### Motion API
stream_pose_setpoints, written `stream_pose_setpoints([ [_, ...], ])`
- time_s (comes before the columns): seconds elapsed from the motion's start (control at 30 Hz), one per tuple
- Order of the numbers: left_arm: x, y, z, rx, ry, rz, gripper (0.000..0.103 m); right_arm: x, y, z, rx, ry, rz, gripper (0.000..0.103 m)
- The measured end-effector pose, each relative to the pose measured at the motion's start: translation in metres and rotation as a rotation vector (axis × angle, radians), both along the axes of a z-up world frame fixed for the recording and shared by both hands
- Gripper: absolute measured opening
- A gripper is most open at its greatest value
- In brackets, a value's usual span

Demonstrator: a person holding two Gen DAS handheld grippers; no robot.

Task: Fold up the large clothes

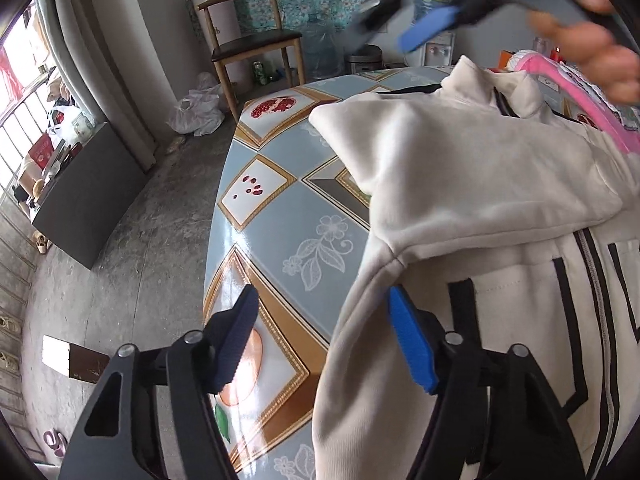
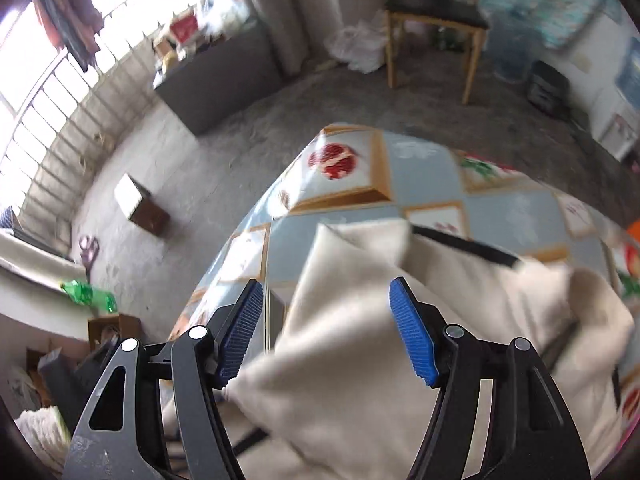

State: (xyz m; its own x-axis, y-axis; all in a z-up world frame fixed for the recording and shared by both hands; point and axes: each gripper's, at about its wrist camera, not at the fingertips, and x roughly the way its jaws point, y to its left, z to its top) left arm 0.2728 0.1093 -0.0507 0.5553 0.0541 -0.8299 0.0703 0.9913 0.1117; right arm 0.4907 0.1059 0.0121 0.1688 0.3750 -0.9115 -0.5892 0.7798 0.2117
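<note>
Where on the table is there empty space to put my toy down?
The bare patch is the tablecloth left of the cream jacket, running along the table's edge from the pomegranate picture toward the left gripper. The right side is crowded: the jacket covers it, with a pink thing beyond.

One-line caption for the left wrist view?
Open left tool over cream jacket's edge on patterned table.
</note>
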Motion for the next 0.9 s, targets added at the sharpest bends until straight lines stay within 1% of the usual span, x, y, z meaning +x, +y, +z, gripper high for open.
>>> stream_pose_setpoints([
  [0.03, 0.002, 0.002, -0.002, -0.005, 0.007, 0.002, 0.058, 0.01, 0.015, -0.013, -0.032, 0.025, 0.006, 0.064],
  [0.1, 0.006, 0.005, -0.006, -0.018, 0.024, 0.008, 0.053, 0.026, 0.04, -0.038, -0.104, 0.059, 0.004, 0.064],
  [0.17, 0.008, 0.007, -0.011, -0.035, 0.038, 0.005, 0.042, 0.031, 0.056, -0.056, -0.191, 0.054, 0.02, 0.06],
  [0.2, 0.008, 0.007, -0.012, -0.046, 0.041, -0.001, 0.038, 0.032, 0.06, -0.063, -0.234, 0.051, 0.026, 0.05],
  [0.23, 0.008, 0.006, -0.013, -0.062, 0.038, -0.008, 0.029, 0.032, 0.062, -0.069, -0.262, 0.056, 0.029, 0.041],
  [0.27, 0.007, 0.005, -0.013, -0.082, 0.037, -0.021, 0.014, 0.032, 0.063, -0.072, -0.278, 0.064, 0.032, 0.018],
  [0.3, 0.005, 0.002, -0.012, -0.088, 0.033, -0.033, 0.007, 0.03, 0.061, -0.073, -0.264, 0.068, 0.035, 0.008],
  [0.33, 0.003, -0.001, -0.011, -0.067, 0.017, -0.032, 0.006, 0.029, 0.059, -0.069, -0.249, 0.054, 0.035, 0.005],
  [0.4, -0.005, -0.004, -0.007, -0.047, -0.018, -0.031, 0.005, 0.023, 0.055, -0.055, -0.212, -0.007, 0.037, 0.005],
  [0.47, -0.015, -0.003, 0.0, -0.043, -0.05, -0.021, 0.005, 0.017, 0.052, -0.039, -0.127, -0.033, 0.047, 0.004],
  [0.53, -0.027, -0.002, 0.01, -0.061, -0.078, -0.008, 0.004, 0.009, 0.049, -0.027, -0.073, -0.045, 0.065, 0.004],
  [0.63, -0.04, -0.001, 0.02, -0.066, -0.106, 0.015, 0.004, 0.0, 0.053, -0.023, -0.041, -0.052, 0.095, 0.004],
  [0.7, -0.044, 0.005, 0.023, -0.086, -0.102, 0.05, 0.004, -0.001, 0.059, -0.025, -0.021, -0.048, 0.111, 0.004],
  [0.77, -0.044, 0.011, 0.021, -0.092, -0.086, 0.073, 0.004, -0.002, 0.067, -0.033, -0.026, -0.053, 0.122, 0.004],
  [0.9, -0.032, 0.016, 0.004, -0.13, -0.009, 0.093, 0.005, 0.001, 0.076, -0.057, -0.084, -0.062, 0.128, 0.005],
])
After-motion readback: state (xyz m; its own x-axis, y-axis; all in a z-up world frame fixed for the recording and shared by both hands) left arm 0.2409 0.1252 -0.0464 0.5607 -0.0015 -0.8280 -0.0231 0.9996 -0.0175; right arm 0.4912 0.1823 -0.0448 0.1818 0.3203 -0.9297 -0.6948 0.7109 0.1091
